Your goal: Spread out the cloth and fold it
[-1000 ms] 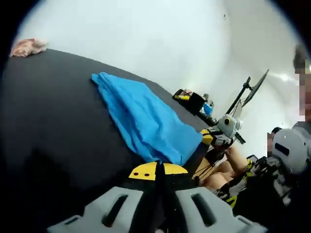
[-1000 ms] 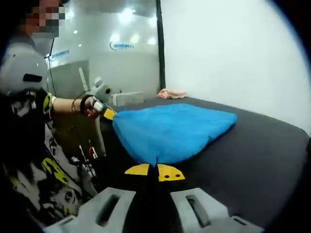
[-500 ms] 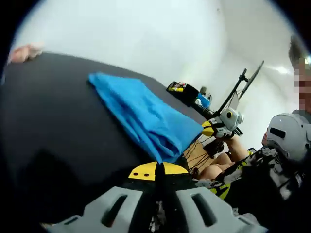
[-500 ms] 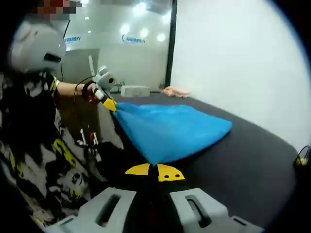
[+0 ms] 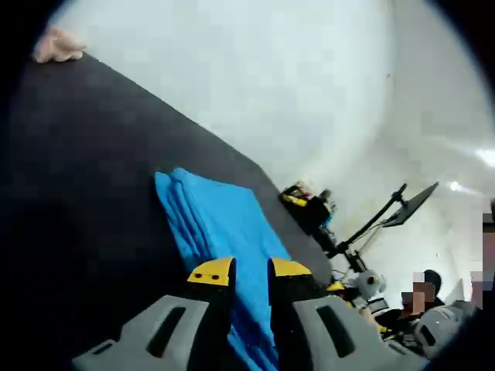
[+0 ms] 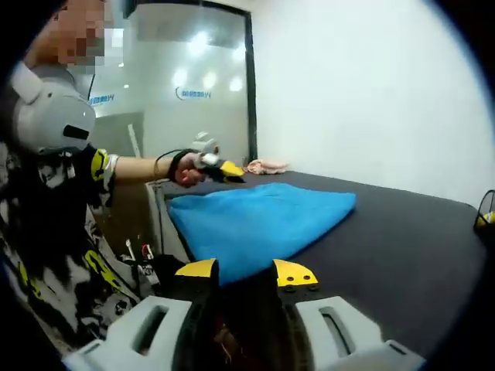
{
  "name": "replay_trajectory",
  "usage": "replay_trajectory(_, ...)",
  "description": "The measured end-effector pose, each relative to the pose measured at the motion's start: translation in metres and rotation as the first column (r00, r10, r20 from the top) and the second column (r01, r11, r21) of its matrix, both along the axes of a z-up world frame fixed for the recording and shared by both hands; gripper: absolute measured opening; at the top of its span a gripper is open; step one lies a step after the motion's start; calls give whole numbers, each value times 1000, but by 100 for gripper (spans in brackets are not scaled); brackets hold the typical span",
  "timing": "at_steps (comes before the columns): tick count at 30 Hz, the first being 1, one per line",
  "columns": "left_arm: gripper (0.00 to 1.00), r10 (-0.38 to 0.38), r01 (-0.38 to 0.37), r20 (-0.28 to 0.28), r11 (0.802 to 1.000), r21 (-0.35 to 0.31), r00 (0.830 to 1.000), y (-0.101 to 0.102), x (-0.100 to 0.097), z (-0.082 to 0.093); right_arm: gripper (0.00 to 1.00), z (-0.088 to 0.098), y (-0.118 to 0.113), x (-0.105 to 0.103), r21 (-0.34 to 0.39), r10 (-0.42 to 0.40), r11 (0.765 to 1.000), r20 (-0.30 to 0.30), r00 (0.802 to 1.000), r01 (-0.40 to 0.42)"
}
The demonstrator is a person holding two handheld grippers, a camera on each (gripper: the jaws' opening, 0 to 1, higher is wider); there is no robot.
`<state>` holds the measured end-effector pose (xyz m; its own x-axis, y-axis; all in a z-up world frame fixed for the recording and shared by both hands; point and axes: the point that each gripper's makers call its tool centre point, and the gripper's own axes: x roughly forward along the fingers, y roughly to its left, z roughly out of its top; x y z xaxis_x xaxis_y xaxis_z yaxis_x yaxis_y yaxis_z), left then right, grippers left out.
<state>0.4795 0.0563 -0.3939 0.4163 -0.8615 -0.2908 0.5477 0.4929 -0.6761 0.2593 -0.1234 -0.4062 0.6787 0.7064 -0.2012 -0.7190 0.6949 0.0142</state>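
Nearest in each view, the left gripper (image 5: 250, 272) and the right gripper (image 6: 246, 272) hold their jaws parted with nothing between them, each poised at the near edge of the blue cloth (image 6: 259, 220). The cloth lies released on the dark desk (image 6: 402, 255) close to its front edge, looking doubled over with layered edges showing in the left gripper view, so one fold seems done and any further fold is left. Beyond the cloth, a pink rag (image 6: 267, 166) sits at the desk's far end.
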Motion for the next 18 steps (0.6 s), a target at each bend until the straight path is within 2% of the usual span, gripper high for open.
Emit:
replay_trajectory(1, 17, 39, -38, -23, 998, 43, 999, -2, 17, -8, 25, -5, 1, -1, -4, -4, 1000, -6, 1000, 4)
replay_trajectory(2, 17, 99, -98, -50, 995, 31, 994, -2, 32, -9, 25, -9, 2, -2, -12, -5, 1000, -8, 1000, 5)
replay_trajectory(3, 16, 149, -151, -96, 988, -18, 984, -7, 43, -5, 25, -14, 3, -6, -31, -2, 1000, -1, 1000, 2)
replay_trajectory(4, 16, 161, -168, -135, 985, -45, 978, -9, 50, -5, 25, -16, 5, -7, -39, 1, 999, 8, 1000, 0)
replay_trajectory(6, 15, 166, -170, -120, 985, -26, 979, -9, 66, -10, 25, -19, 7, -11, -56, 11, 998, 28, 1000, -9)
replay_trajectory(8, 15, 164, -168, -121, 986, -20, 979, -16, 70, -13, 25, -22, 9, -12, -80, 12, 997, 35, 999, -9)
replay_trajectory(10, 15, 97, -95, -81, 995, 19, 992, -30, 55, -19, 25, -24, 8, -10, -100, 0, 995, 45, 999, 4)
replay_trajectory(11, 15, 71, -69, -34, 995, 71, 997, -38, 46, -24, 25, -23, 8, -10, -97, -1, 995, 48, 999, 5)
replay_trajectory(13, 13, 37, -43, 40, 988, 147, 999, -37, 50, -28, 25, -20, 10, -8, -85, -2, 996, 57, 998, 7)
replay_trajectory(14, 11, 38, -45, 55, 989, 137, 998, -42, 48, -24, 25, -16, 13, -6, -82, -7, 997, 77, 997, 13)
replay_trajectory(15, 6, 43, -48, 39, 990, 134, 998, -40, 50, -23, 24, -15, 15, -6, -83, -5, 997, 82, 997, 11)
replay_trajectory(16, 6, 40, -46, 43, 989, 141, 998, -40, 49, -20, 20, -16, 20, -6, -108, 20, 994, 82, 996, -11)
replay_trajectory(17, 5, 21, -34, 88, 988, 149, 996, -41, 49, -18, 15, -21, 22, -7, -139, 33, 990, 69, 997, -23)
replay_trajectory(18, 5, 11, -25, 95, 988, 155, 995, -39, 47, -16, 4, -26, 20, -7, -181, 28, 983, 59, 998, -17)
